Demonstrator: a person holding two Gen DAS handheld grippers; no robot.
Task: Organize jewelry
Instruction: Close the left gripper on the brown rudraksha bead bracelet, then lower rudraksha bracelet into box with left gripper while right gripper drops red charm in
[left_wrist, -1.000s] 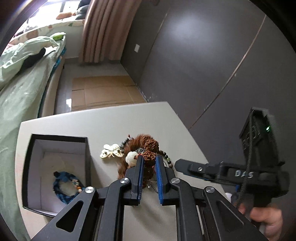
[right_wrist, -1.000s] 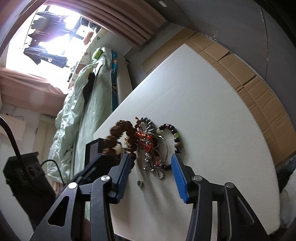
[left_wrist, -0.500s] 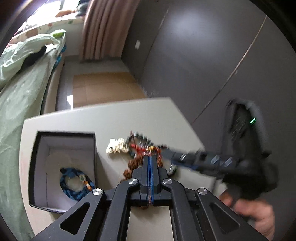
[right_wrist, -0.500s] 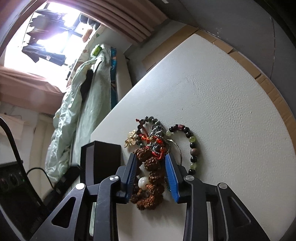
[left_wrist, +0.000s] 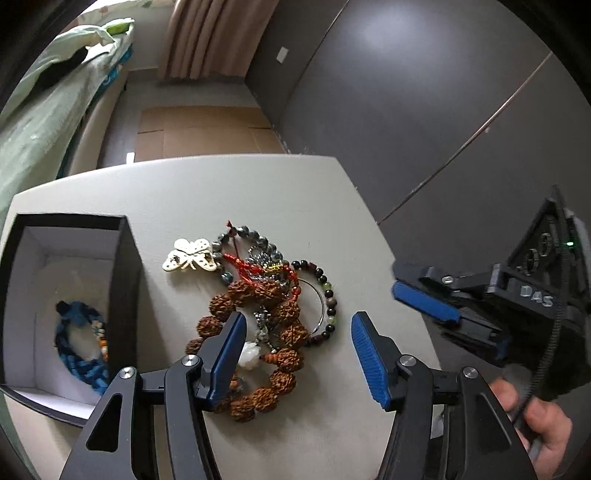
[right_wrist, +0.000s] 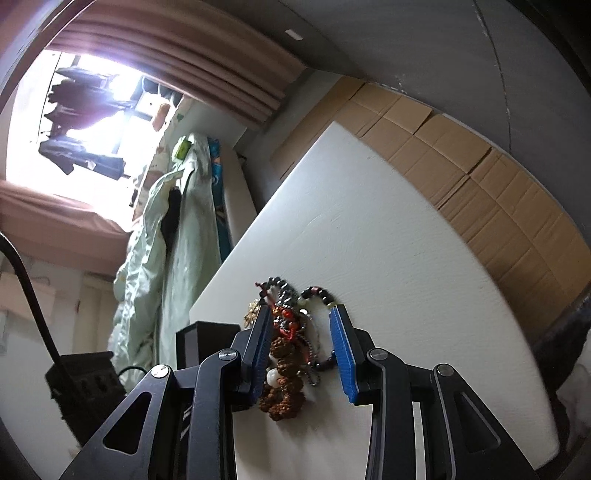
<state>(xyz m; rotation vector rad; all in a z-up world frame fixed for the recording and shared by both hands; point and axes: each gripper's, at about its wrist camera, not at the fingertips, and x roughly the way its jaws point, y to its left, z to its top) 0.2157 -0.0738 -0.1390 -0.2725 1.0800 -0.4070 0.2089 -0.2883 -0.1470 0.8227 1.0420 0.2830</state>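
At the centre of the desk (left_wrist: 295, 192) lies a tangled jewelry pile (left_wrist: 266, 314). The left tongs (left_wrist: 295, 354) have just been opening and stand apart over it, gripping nothing. The right tongs (right_wrist: 301, 350) straddle the brown bead bracelet (right_wrist: 284, 380), apart. A black box (left_wrist: 125, 295) sits lower left.

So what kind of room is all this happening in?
Most likely a bedroom at home. A bed with rumpled pale green bedding stands beside the white table, pink curtains hang by a bright window, and flattened cardboard covers the floor.
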